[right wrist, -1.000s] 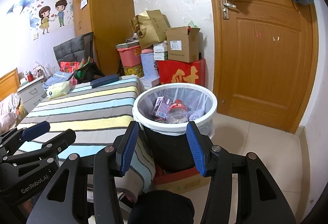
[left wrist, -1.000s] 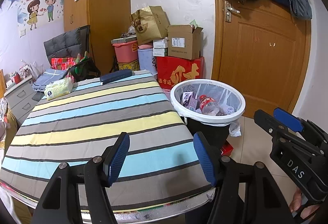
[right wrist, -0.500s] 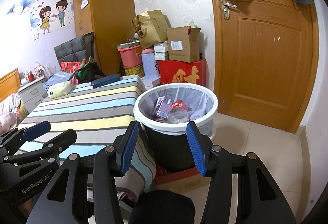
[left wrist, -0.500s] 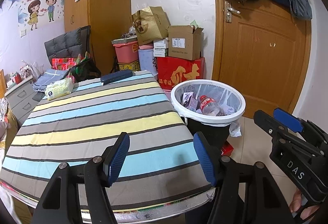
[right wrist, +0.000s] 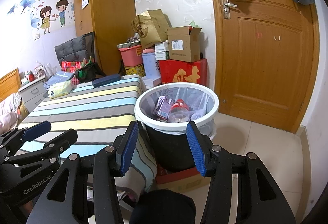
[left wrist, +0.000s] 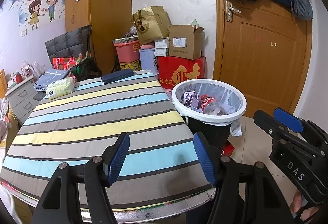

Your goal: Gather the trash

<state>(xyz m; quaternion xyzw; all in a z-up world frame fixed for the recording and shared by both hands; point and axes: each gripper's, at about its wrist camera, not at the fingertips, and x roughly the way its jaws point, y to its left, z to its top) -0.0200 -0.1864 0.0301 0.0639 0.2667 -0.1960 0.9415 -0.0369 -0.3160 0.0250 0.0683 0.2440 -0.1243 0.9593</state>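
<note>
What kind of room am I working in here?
Most likely a lived-in bedroom that doubles as storage: a wooden wardrobe under cartoon wall stickers, stacked boxes by the door, and a striped cloth-covered table beside a lined trash bin.

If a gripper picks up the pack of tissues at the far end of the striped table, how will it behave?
The tissue pack looks like a soft plastic wrap, so it would probably dent rather than stay stiff. It is likely light for its size. Its film may be a little slippery. It lies flat on the table, so rolling seems unlikely.
</note>
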